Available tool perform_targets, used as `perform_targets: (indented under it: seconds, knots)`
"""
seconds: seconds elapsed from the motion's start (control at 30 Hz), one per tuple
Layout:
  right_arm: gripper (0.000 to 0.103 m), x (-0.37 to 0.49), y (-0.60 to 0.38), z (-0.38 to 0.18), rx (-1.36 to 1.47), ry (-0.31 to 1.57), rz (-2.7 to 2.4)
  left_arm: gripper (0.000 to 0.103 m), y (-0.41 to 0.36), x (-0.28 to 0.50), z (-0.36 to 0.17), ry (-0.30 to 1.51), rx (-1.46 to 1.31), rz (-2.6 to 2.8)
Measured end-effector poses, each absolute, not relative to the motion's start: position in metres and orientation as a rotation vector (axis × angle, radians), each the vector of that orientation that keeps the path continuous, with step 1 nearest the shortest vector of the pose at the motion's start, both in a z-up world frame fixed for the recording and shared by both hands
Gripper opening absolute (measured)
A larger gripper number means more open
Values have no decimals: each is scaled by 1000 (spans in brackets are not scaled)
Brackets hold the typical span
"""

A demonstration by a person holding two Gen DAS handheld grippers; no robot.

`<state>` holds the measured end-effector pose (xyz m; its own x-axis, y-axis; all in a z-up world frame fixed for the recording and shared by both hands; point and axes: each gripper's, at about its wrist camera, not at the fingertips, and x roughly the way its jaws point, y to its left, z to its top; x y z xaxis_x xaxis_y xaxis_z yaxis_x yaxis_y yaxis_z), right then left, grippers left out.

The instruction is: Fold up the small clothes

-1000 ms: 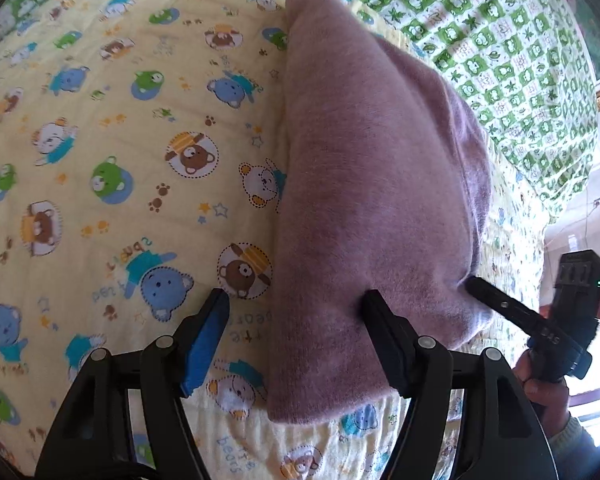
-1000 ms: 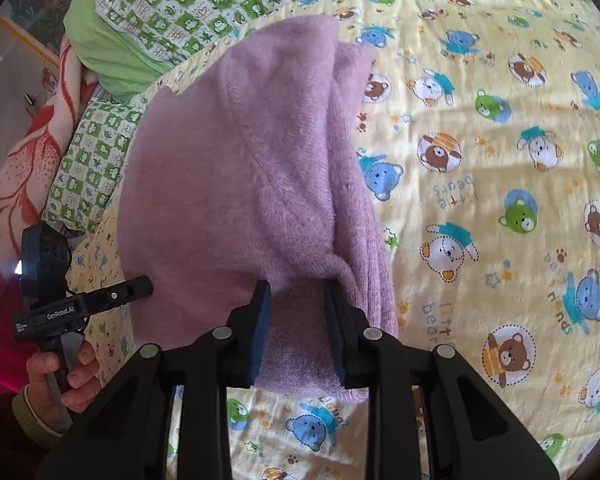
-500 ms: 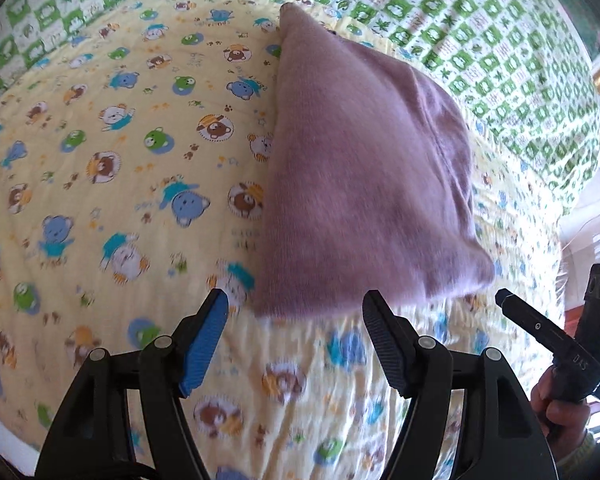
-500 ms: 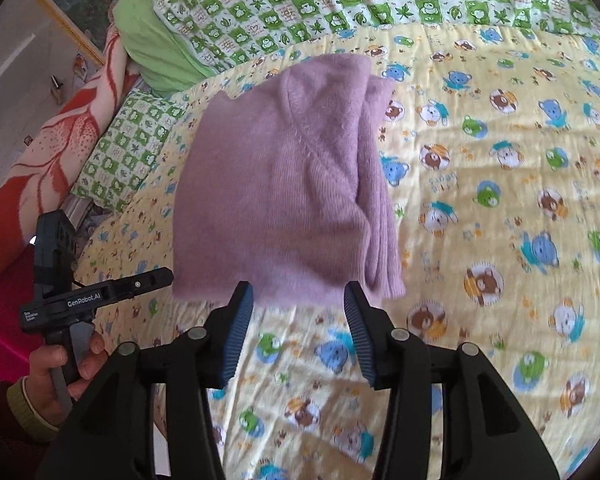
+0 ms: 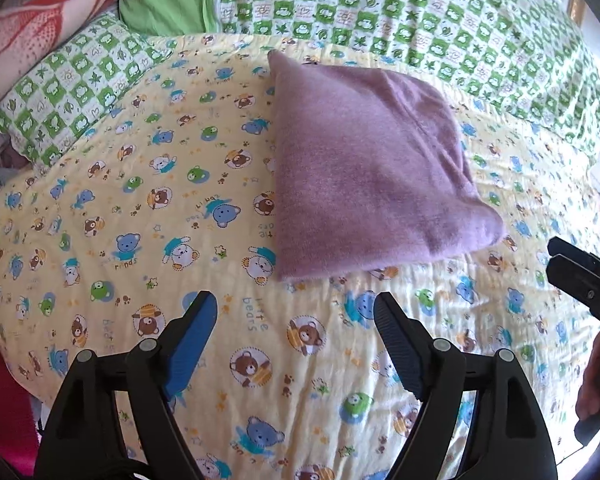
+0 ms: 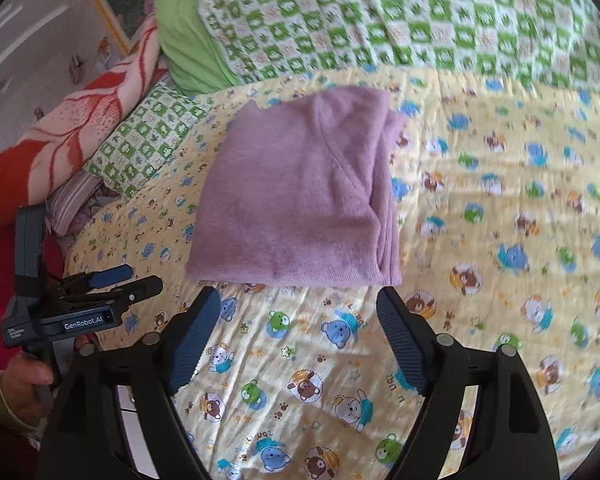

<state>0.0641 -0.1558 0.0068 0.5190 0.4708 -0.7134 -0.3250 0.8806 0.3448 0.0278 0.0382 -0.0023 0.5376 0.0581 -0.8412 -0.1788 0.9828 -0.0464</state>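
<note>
Two tools, left and right, are held open above a bed where a folded purple garment lies near green checked pillows.

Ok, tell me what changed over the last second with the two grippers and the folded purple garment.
The right gripper, shut on the near edge of the folded purple knit garment a second ago, has let go and now stands open. The left gripper, open throughout, has also backed away. Both now sit short of the garment's near edge. The garment stays folded in the same place on the yellow bear-print quilt.
</note>
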Motion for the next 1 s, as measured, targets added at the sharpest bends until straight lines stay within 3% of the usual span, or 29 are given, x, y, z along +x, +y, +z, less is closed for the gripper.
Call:
perform_targets:
  seconds: [0.33,1.0]
  knots:
    - [91,53,-146,16,88,875,507,84,34,5,14,897,-154,185]
    - [95,57,-142,-3,51,863,399,85,23,36,-20,906,-19,141]
